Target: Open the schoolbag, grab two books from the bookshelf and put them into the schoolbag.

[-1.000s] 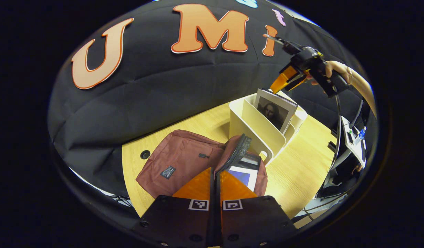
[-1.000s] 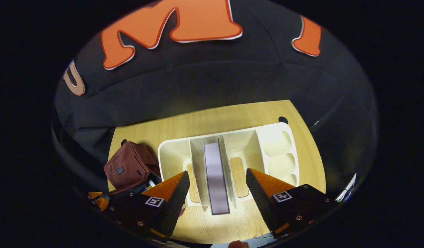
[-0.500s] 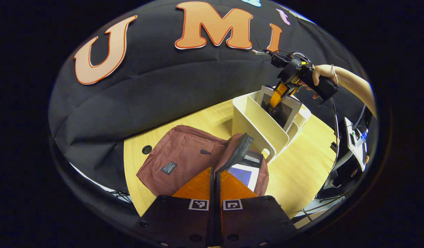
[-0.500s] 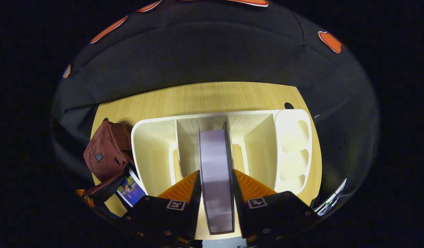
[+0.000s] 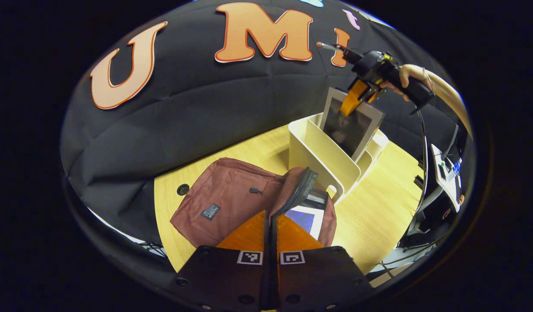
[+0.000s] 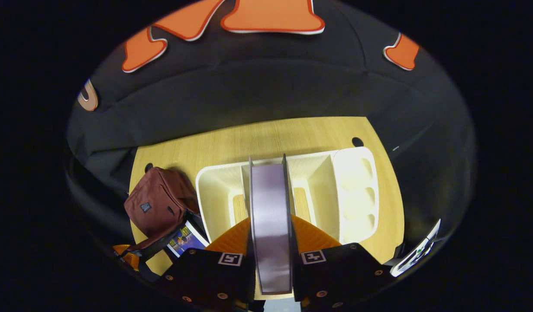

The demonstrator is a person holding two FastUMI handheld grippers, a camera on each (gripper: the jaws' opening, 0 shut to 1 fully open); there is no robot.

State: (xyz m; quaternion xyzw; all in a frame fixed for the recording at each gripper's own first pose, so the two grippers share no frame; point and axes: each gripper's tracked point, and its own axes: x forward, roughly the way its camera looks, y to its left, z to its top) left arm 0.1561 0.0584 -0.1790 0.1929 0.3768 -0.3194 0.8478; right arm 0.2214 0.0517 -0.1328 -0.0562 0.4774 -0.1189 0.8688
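Right gripper view: right claw (image 6: 271, 253) clamps 1 book (image 6: 270, 225) | 1 book in schoolbag (image 5: 231, 203)

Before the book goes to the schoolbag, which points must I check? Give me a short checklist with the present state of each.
1. Right gripper shut on the book, fingers on both covers: ok.
2. Book lifted out of the bookshelf: not ok; in the left gripper view its lower edge is still between the dividers.
3. Schoolbag open: ok; the left gripper is shut on the zipper flap and holds it up.
4. First book already inside the schoolbag: ok.
5. Room beside the first book for the second: cannot tell.
6. Table between bookshelf and schoolbag free: ok.
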